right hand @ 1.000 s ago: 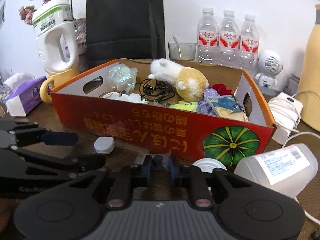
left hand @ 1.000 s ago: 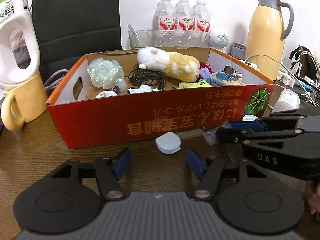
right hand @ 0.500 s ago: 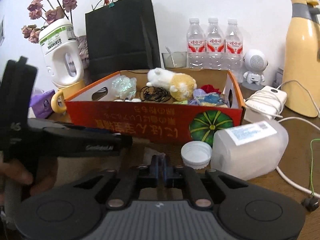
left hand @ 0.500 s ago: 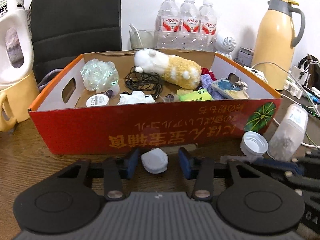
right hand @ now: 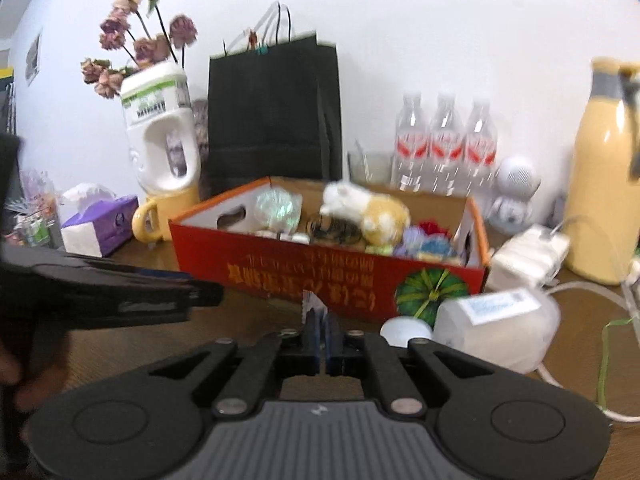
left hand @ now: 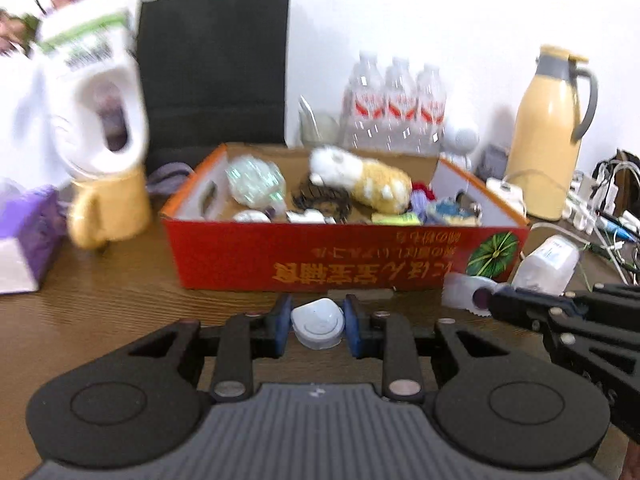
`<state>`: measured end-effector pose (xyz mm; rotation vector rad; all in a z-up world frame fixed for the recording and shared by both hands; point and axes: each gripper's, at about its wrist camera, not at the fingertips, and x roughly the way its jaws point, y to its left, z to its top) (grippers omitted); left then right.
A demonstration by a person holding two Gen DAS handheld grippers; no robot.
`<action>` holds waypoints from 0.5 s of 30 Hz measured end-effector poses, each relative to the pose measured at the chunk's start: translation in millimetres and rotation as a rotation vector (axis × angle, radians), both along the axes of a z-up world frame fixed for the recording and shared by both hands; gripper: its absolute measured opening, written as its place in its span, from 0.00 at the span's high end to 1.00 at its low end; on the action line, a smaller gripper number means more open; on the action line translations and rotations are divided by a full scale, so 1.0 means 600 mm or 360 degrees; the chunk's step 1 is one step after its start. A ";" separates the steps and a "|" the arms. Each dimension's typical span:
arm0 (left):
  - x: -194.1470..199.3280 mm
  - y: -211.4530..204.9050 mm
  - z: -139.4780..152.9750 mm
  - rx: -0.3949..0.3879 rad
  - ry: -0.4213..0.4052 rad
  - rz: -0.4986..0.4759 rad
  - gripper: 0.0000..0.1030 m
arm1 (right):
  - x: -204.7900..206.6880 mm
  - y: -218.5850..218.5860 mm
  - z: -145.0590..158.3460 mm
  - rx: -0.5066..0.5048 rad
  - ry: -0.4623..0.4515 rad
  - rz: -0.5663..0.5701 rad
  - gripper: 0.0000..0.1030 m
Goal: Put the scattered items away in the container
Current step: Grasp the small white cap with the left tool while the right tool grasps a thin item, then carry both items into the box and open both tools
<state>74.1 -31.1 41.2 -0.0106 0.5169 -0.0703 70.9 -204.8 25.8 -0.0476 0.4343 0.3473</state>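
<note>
In the left wrist view my left gripper (left hand: 317,315) is shut on a small white rounded case (left hand: 320,327), held just above the wooden table in front of the red cardboard box (left hand: 320,268). The box holds a plush toy (left hand: 360,178), a cable coil and several small items. My right gripper (right hand: 321,330) is shut on a thin clear plastic wrapper (right hand: 313,306) that sticks up between its pads. That wrapper (left hand: 460,292) also shows at the right gripper's tip (left hand: 496,300), near the box's right front corner. The left gripper's arm (right hand: 120,292) reaches in from the left.
A white plastic jar (right hand: 496,324) lies on its side beside its lid (right hand: 404,330), right of the box. A yellow thermos (left hand: 552,136), cables (left hand: 608,208) and a charger (right hand: 528,252) crowd the right. Behind and left stand water bottles (left hand: 396,108), a black bag (left hand: 212,68), a yellow mug (left hand: 108,212) and a tissue box (left hand: 24,236).
My left gripper closed on the white case and drew back from the box with it. My right gripper shut on the wrapper and pulled back too, so the box looks smaller.
</note>
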 end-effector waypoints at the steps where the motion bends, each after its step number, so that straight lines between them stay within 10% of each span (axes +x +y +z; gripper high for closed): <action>1: -0.016 0.002 0.005 0.0006 -0.0030 0.0000 0.72 | -0.014 0.004 0.005 -0.0002 -0.0045 -0.0019 0.99; 15: -0.233 -0.018 0.029 0.0051 -0.0215 -0.0119 0.72 | -0.233 0.041 0.048 -0.0015 -0.0336 -0.0148 0.99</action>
